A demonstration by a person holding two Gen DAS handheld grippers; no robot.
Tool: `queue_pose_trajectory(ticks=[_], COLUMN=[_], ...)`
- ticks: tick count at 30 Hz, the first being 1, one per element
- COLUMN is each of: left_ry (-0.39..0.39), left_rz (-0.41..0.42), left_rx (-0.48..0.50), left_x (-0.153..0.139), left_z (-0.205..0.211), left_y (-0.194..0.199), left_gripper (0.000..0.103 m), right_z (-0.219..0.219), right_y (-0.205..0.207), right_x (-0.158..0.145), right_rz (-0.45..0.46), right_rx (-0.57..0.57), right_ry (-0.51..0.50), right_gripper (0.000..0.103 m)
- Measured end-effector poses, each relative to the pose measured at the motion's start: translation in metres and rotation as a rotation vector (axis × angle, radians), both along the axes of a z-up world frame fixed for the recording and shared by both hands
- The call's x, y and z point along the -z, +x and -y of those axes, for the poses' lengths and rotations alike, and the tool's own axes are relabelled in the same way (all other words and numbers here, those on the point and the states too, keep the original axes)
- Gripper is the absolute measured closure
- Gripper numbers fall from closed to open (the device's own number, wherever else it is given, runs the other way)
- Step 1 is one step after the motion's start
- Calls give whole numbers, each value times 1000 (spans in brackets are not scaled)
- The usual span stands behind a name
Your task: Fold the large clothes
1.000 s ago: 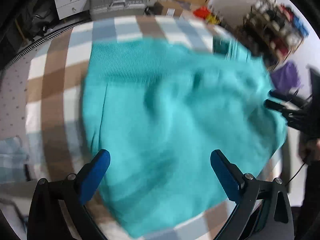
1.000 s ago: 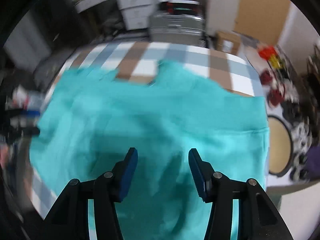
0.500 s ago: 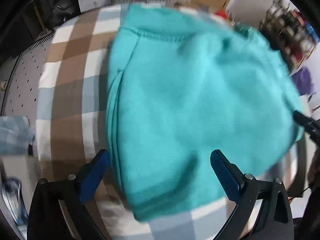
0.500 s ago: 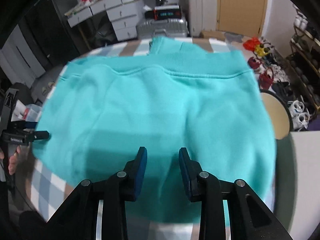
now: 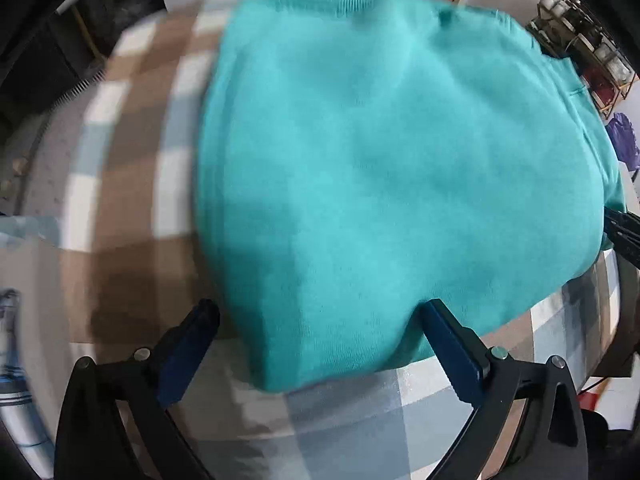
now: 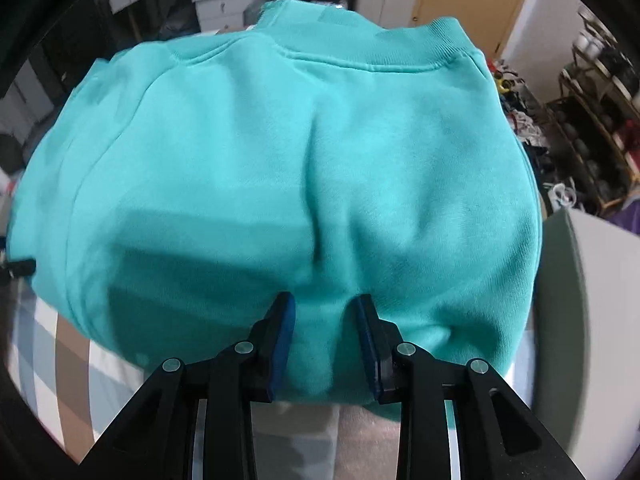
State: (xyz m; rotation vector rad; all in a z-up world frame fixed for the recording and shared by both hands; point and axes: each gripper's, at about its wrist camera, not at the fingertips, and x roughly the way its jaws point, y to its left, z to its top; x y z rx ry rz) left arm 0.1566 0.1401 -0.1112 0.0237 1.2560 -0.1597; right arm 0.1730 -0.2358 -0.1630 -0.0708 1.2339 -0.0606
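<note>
A teal sweatshirt (image 5: 380, 160) lies folded on a table with a brown, white and blue checked cloth (image 5: 132, 200); its ribbed hem is at the far side. My left gripper (image 5: 320, 308) stands wide open over the near left corner of the fold, the fabric's rounded edge between its fingers without being pinched. In the right wrist view the sweatshirt (image 6: 280, 140) fills the frame. My right gripper (image 6: 324, 300) has narrowed onto its near edge, and a pinched ridge of fabric runs up from between the pads.
White drawers (image 6: 216, 4) and a suitcase stand beyond the table's far side. Cluttered shelves (image 6: 592, 128) line the right. A pale round surface (image 6: 580, 280) sits just past the table's right edge. Checked cloth (image 6: 72, 360) shows bare near both grippers.
Both grippers have come down and closer to the sweatshirt, which now fills more of each view. The right jaws have narrowed around the near edge. The left jaws stay wide.
</note>
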Motion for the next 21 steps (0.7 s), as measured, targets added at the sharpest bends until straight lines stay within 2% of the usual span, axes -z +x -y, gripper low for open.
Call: queue_pose_trajectory(ticks=[3, 6, 8, 11, 12, 13, 15, 18, 19, 21], left_ry=[-17, -118, -160, -100, -80, -79, -47, -25, -46, -140], left_rz=[113, 168, 135, 54, 36, 53, 82, 59, 44, 56], left_rx=[14, 47, 81, 79, 70, 79, 105, 101, 83, 79], left_x=[-39, -65, -57, -15, 1, 4, 7, 5, -1, -24], left_z=[7, 18, 29, 30, 30, 29, 33, 41, 42, 46], left_y=[-9, -14, -7, -4, 0, -2, -3, 2, 6, 10], left_gripper=[4, 4, 4, 4, 5, 5, 5, 5, 5, 5], right_z=[8, 24, 33, 38, 35, 33, 21, 21, 23, 30], right_y=[-3, -5, -3, 5, 4, 10, 12, 17, 22, 30], right_x=[-19, -38, -38, -5, 3, 3, 6, 6, 2, -9], right_rz=[23, 110, 125, 13, 30, 55, 60, 32, 1, -19], right_rx=[4, 44, 79, 108, 90, 72, 36, 29, 34, 48], right_ry=[55, 90, 82, 95, 83, 64, -4, -12, 9, 47], right_gripper=[76, 74, 72, 72, 72, 72, 72, 71, 71, 72])
